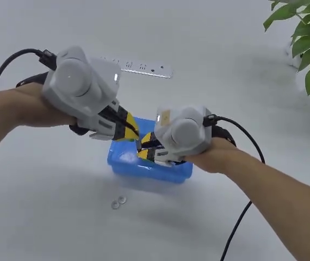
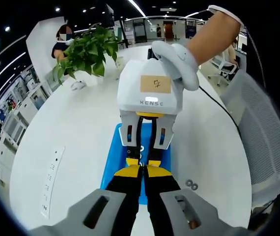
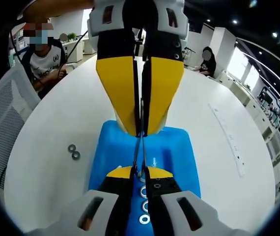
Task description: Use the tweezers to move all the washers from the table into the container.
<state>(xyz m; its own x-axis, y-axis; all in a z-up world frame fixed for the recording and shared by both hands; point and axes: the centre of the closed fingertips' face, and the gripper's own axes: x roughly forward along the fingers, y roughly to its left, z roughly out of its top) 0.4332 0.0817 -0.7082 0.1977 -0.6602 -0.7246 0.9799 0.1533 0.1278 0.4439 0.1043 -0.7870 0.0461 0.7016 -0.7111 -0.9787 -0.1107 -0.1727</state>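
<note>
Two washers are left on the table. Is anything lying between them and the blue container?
Nothing visible. The two small silver washers lie on bare white table beside the blue plastic container, and the tabletop between them is bare. The left gripper and right gripper grip thin metal tweezers over the container.

The left gripper, at the upper left of the head view, is a rounded pale-grey plastic housing with a domed round cap, a small glowing white light and black jaws capped in yellow. A thin black cable runs off its rear toward the left edge. The right gripper, at the centre, has the same grey shell and yellow-and-black jaws, plus a tan square sticker with handwritten marks and a second black cable trailing to the bottom edge, while both forearms are bare, each with a black wrist strap.
</note>
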